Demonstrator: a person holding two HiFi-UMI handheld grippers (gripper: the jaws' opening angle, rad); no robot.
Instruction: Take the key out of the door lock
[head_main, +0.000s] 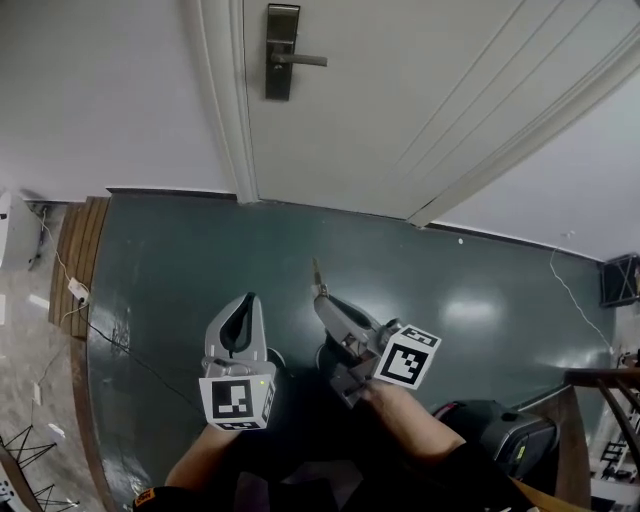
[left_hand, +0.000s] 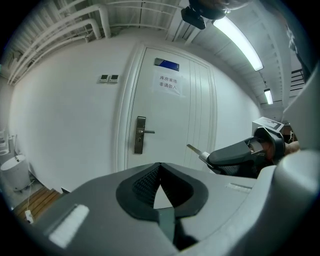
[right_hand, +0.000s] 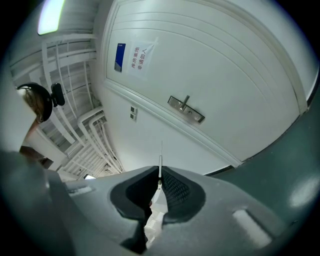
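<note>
Well apart from the door lock (head_main: 281, 50), key (head_main: 318, 274) pinched in the right gripper (head_main: 323, 298), left gripper (head_main: 246, 302) just beside it with jaws together, empty, green floor (head_main: 180, 260) between grippers and white door (head_main: 420, 90)

Door (head_main: 400, 100) was white with plain raised panel lines, and the wall (head_main: 100, 90) beside it was white too. Lock plate (head_main: 281, 50) was dark brownish grey metal, its handle (head_main: 305, 60) a lighter grey. Floor (head_main: 200, 280) was dark teal green with pale glare spots. Left gripper (head_main: 243, 305) and right gripper (head_main: 322, 298) were light grey, with pads (left_hand: 145, 182) black in a fine ribbed grid. Marker cubes (head_main: 238, 400) were white with black square blocks. Key (right_hand: 160, 167) had a silvery blade, paler at its base. On the door there was a small blue plate (left_hand: 166, 64) over white paper (left_hand: 169, 82) with dark print. Boards (head_main: 78, 250) by the wall were brown wood.
</note>
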